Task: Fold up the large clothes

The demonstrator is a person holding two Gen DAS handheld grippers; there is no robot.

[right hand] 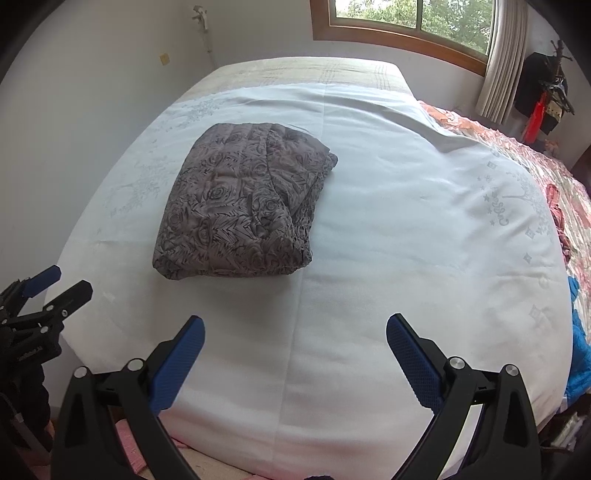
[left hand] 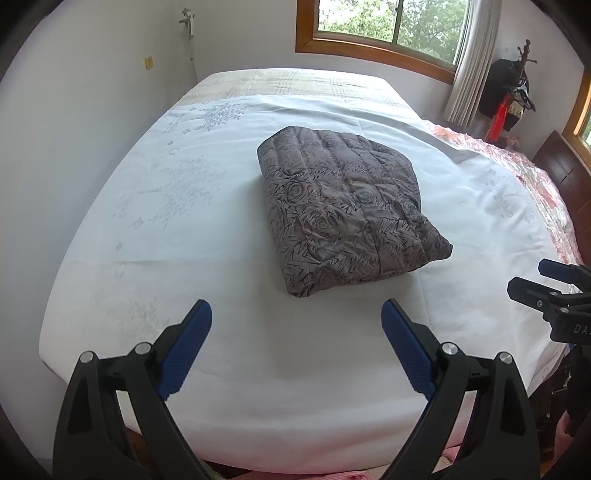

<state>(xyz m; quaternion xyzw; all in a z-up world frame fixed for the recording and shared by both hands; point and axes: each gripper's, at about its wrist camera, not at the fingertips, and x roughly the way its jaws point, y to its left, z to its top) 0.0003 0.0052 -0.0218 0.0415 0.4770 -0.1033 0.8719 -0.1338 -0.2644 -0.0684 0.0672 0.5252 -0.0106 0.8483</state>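
Nearest me, my left gripper [left hand: 296, 314] hangs over the near edge of the bed [left hand: 295, 387], jaws wide apart and holding nothing. My right gripper [right hand: 295, 326] hangs beside it over the same edge, jaws just as wide and bare. Each shows at the side of the other's view.

Past them is a bare stretch of white sheet [right hand: 369, 258]. The coat [left hand: 347, 206], a grey quilted one with a rose print, lies folded into a thick bundle near the middle of the bed, closer to my left gripper, touching neither gripper.

Beyond it, a checked cover [left hand: 295, 81] spans the far edge. A pink floral quilt [left hand: 546, 184] runs along the right edge. A window [left hand: 388, 26] is in the far wall.
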